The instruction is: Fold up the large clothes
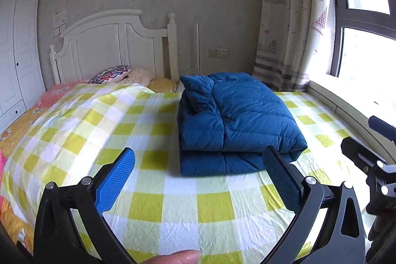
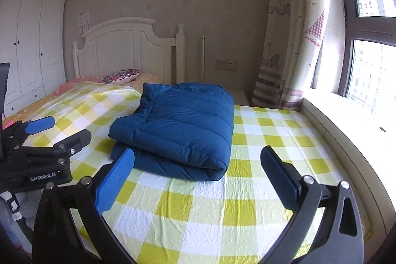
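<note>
A dark blue quilted jacket (image 1: 235, 125) lies folded into a thick rectangular bundle on the yellow-and-white checked bed sheet (image 1: 153, 209). It also shows in the right wrist view (image 2: 183, 130). My left gripper (image 1: 199, 177) is open and empty, held above the sheet just in front of the bundle. My right gripper (image 2: 198, 175) is open and empty, held in front of the bundle's near edge. The left gripper also shows at the left of the right wrist view (image 2: 57, 132). Part of the right gripper's body shows at the right edge of the left wrist view.
A white headboard (image 1: 116, 46) and pillows (image 1: 111, 74) are at the far end of the bed. A white wardrobe (image 2: 27, 46) stands at left. A patterned curtain (image 1: 289, 16), window and sill (image 2: 346, 120) run along the right.
</note>
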The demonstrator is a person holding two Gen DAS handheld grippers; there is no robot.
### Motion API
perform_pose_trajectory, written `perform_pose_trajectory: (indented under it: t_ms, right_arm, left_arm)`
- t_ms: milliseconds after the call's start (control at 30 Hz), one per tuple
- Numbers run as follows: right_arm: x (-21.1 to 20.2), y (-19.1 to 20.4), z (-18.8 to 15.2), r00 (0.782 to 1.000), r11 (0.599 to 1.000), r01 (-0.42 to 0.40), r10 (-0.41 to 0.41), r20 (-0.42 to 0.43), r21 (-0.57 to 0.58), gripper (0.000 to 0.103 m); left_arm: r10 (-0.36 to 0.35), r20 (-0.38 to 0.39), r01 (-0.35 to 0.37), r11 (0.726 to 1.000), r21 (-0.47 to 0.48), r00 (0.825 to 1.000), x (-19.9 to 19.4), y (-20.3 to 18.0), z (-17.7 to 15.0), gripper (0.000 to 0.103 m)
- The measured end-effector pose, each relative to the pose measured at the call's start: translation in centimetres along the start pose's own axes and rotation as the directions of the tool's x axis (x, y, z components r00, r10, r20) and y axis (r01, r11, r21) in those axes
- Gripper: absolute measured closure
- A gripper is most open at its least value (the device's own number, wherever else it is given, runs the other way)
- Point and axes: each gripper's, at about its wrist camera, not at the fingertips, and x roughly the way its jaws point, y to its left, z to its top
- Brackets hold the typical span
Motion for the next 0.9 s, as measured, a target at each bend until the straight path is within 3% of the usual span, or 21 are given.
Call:
perform_pose_trajectory:
  t_ms: [900]
  right_arm:
    - [0.26, 0.78, -0.99, 1.0, 1.0, -0.01, 0.01, -0.007, -0.007, 0.002]
  left_arm:
    - [0.012, 0.029, -0.013, 1.0, 0.007, 1.0, -0.92, 0.04, -0.15, 0.004]
